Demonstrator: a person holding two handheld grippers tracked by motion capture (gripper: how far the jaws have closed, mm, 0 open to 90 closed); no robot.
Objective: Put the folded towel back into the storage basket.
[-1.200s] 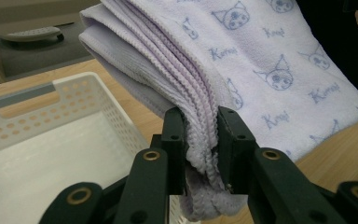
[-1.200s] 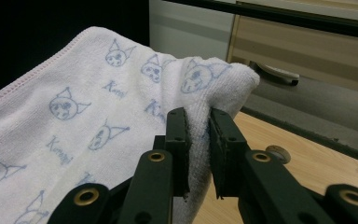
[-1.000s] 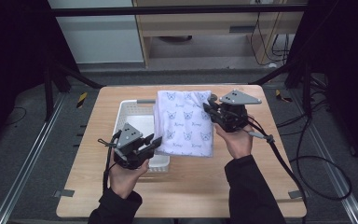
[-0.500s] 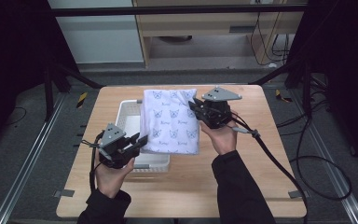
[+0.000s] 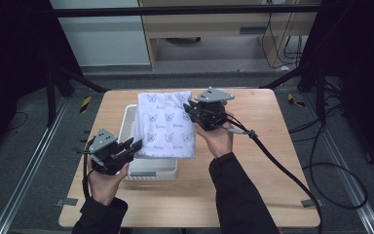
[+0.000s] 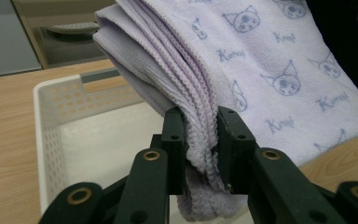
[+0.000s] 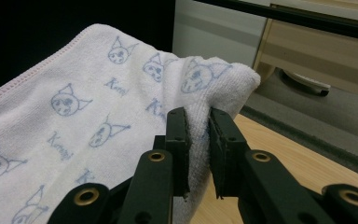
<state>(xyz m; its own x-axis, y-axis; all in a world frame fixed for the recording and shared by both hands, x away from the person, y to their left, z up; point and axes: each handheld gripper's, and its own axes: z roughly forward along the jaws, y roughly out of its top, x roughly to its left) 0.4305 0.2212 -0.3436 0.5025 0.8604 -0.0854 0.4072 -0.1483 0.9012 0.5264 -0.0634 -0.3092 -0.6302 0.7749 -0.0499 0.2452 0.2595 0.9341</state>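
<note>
A folded pale lilac towel (image 5: 168, 124) printed with blue cat faces hangs stretched between my two grippers above the white perforated basket (image 5: 130, 117). My left gripper (image 5: 132, 146) is shut on the towel's near left corner; in the left gripper view its jaws pinch the stacked folded edges (image 6: 200, 135) over the basket's floor (image 6: 98, 149). My right gripper (image 5: 191, 108) is shut on the far right corner, and the right gripper view has the jaws pressing a thick fold of the towel (image 7: 198, 126). The towel covers most of the basket.
The wooden table (image 5: 272, 146) has bare surface to the right and in front of the basket. A cable (image 5: 272, 156) trails from the right gripper across the table's right side. A wooden cabinet (image 5: 214, 24) stands beyond the far edge.
Both grippers have carried the towel leftward, from the table's middle to over the basket. The left hand has also drawn back toward the near left.
</note>
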